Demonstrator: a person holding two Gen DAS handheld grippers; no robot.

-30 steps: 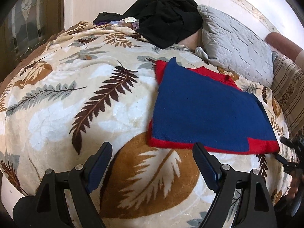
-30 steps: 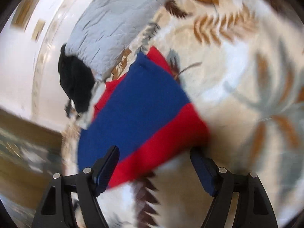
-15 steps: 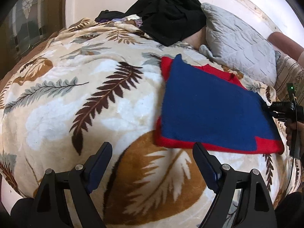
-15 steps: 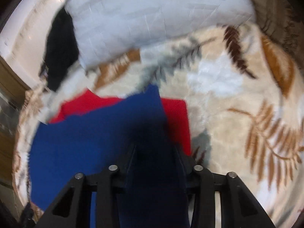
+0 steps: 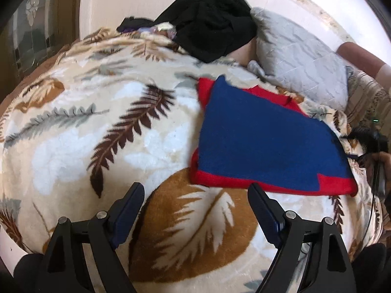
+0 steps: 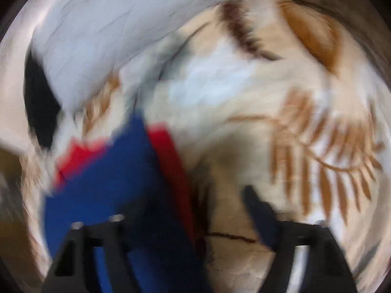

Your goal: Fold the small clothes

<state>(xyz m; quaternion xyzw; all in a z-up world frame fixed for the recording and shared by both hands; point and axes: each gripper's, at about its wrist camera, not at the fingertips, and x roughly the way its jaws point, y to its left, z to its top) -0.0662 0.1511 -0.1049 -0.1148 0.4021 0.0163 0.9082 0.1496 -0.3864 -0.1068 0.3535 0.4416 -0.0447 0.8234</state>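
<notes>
Blue knit with red trim: the garment (image 5: 266, 144) lies folded flat on the blanket (image 5: 97, 131), right of centre in the left wrist view, red edge along its near side and a red strip showing at the far side. In the right wrist view the same garment (image 6: 117, 183) fills the lower left, heavily blurred, red band along its right edge. Right gripper (image 6: 185, 210): jaws opening, left finger in front of the blue cloth, right finger (image 6: 261, 217) over bare blanket (image 6: 244, 131); a fold of cloth sits between them, but the pads don't look pressed on it, blur makes it hard to be sure. From the left side, the right gripper (image 5: 366, 144) shows as a dark shape at the garment's right edge, held in a hand (image 5: 385, 161). Left gripper (image 5: 195, 202): jaws spread wide, nothing between them, hovering over the big brown leaf print, tips just short of the garment's near red edge. Beyond the garment, a grey quilted pillow (image 5: 300, 61) sits near the far right corner, and a heap of black clothes (image 5: 210, 26) lies against the wall, touching the pillow. Pillow (image 6: 117, 29) and black heap (image 6: 40, 107) also show in the right wrist view, upper left, smeared.
</notes>
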